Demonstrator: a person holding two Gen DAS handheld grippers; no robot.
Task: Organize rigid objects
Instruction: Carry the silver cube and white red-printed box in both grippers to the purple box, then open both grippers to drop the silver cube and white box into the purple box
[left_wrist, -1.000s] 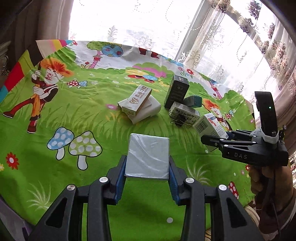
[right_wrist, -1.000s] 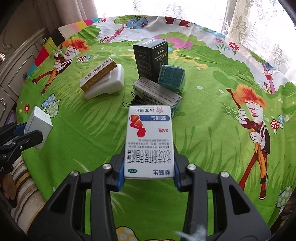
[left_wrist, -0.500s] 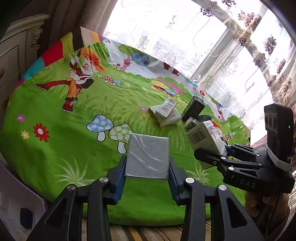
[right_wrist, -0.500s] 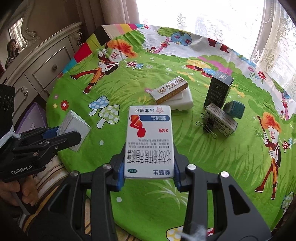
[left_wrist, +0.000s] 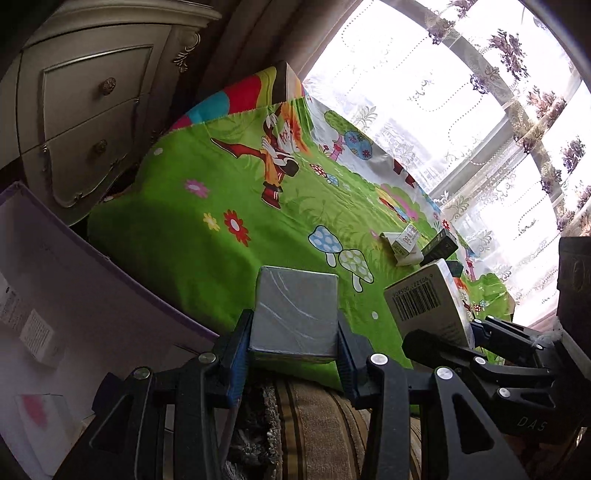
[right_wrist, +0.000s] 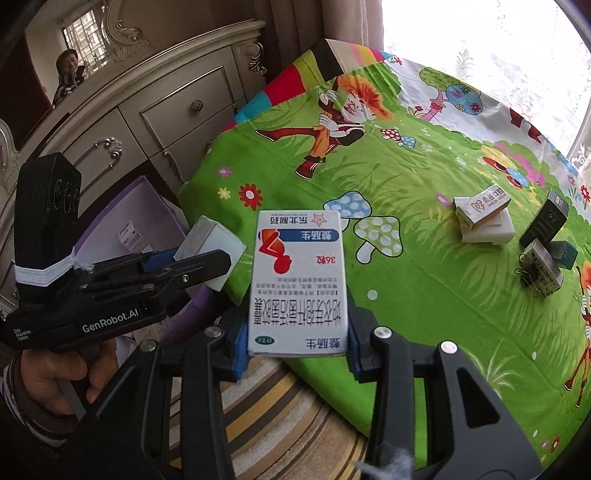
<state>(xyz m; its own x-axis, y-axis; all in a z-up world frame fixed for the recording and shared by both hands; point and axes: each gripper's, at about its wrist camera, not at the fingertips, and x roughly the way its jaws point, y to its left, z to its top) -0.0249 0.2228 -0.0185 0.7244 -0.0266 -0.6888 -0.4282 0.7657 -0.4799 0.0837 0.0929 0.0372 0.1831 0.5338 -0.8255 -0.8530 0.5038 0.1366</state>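
My left gripper (left_wrist: 293, 334) is shut on a small silver-grey box (left_wrist: 295, 314), held over the table's near edge. My right gripper (right_wrist: 297, 332) is shut on a white medicine box (right_wrist: 298, 280) with red and blue print. Each gripper shows in the other's view: the left gripper (right_wrist: 207, 260) with its grey box (right_wrist: 210, 243) on the left, the right gripper (left_wrist: 439, 339) with its barcoded box (left_wrist: 424, 302) on the right. An open purple storage box (left_wrist: 66, 295) stands on the floor at the left, with a few small packs inside. Several boxes (right_wrist: 484, 218) remain on the green tablecloth (right_wrist: 424, 258).
A carved cream drawer cabinet (right_wrist: 159, 110) stands behind the purple box (right_wrist: 140, 221). A striped rug (right_wrist: 277, 406) lies below the table edge. A black box (right_wrist: 545, 218), a teal box (right_wrist: 565, 253) and a box with binder clips (right_wrist: 541, 269) sit at the table's far right. A person (right_wrist: 68, 74) appears in a mirror.
Both grippers have swung left, away from the table's middle toward its edge, each still carrying its box. The purple box and cabinet have come into view.
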